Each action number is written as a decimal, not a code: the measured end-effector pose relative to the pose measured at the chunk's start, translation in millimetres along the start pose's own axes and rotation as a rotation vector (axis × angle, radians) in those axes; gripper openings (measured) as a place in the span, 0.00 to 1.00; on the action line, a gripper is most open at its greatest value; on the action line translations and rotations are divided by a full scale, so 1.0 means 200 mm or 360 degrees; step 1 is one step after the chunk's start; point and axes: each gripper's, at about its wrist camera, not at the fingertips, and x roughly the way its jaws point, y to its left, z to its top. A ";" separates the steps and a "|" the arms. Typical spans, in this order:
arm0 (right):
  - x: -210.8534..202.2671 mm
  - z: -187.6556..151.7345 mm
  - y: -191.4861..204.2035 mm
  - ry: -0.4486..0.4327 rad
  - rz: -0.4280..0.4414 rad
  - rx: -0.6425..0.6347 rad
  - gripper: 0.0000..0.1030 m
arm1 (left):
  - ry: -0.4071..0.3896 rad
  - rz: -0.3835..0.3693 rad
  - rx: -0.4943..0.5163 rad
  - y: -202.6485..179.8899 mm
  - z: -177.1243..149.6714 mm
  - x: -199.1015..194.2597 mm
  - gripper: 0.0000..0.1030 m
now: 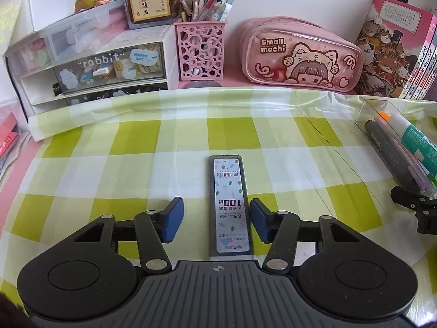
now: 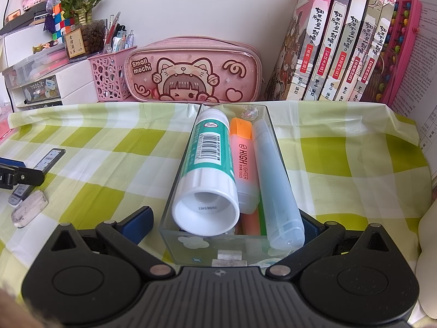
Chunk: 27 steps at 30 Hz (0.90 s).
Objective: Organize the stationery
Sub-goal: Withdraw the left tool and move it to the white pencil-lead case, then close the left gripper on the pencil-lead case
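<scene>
Checked green and white cloth [image 1: 136, 142] covers the desk under both my grippers. My left gripper [image 1: 215, 220] points down at a flat lead case [image 1: 229, 205] that lies on the cloth, long way away from me. The case sits between my two blue pads [image 1: 172, 218]. The pad on the right looks as if it just touches the side of the case, and the pad on the left is apart from it, so I am not squeezing it. My right gripper [image 2: 226, 227] has its fingers spread wide around the near end of a clear box [image 2: 191, 246] that stands on the cloth. I cannot tell if those pads press on the box walls. In the box lie a glue stick [image 2: 207, 169], an orange highlighter [image 2: 244, 158] and a pale blue pen [image 2: 275, 180], side by side. A worn eraser [image 2: 30, 209] lies on the cloth near my left gripper. At the back stand a pink pencil bag [image 2: 194, 73], a pink pen cup [image 1: 200, 52], small drawers [image 1: 90, 65] and a row of books [image 2: 341, 41].
</scene>
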 end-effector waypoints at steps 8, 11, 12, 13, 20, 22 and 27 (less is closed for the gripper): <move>0.00 0.00 0.00 0.0000 0.0000 0.0000 0.98 | -0.0029 0.0113 0.0046 0.11 -0.03 -0.02 0.36; 0.00 0.00 0.00 0.0000 0.0000 0.0000 0.98 | -0.0028 0.0109 0.0043 0.14 -0.03 -0.02 0.37; 0.00 0.00 0.00 0.0000 0.0000 0.0000 0.98 | -0.0025 0.0105 0.0057 0.14 -0.04 -0.02 0.39; 0.00 0.00 0.00 0.0000 0.0000 0.0000 0.98 | -0.0018 0.0111 0.0085 0.14 -0.04 -0.02 0.40; 0.00 0.00 0.00 -0.0001 0.0000 0.0000 0.98 | 0.0093 0.0063 0.0054 0.16 0.00 -0.01 0.35; 0.00 0.00 0.00 -0.0001 0.0000 0.0000 0.98 | 0.0102 0.0071 0.0061 0.15 0.01 -0.01 0.34; 0.00 0.00 0.00 -0.0001 0.0000 0.0000 0.98 | 0.0127 -0.0049 -0.0046 0.16 0.02 -0.01 0.33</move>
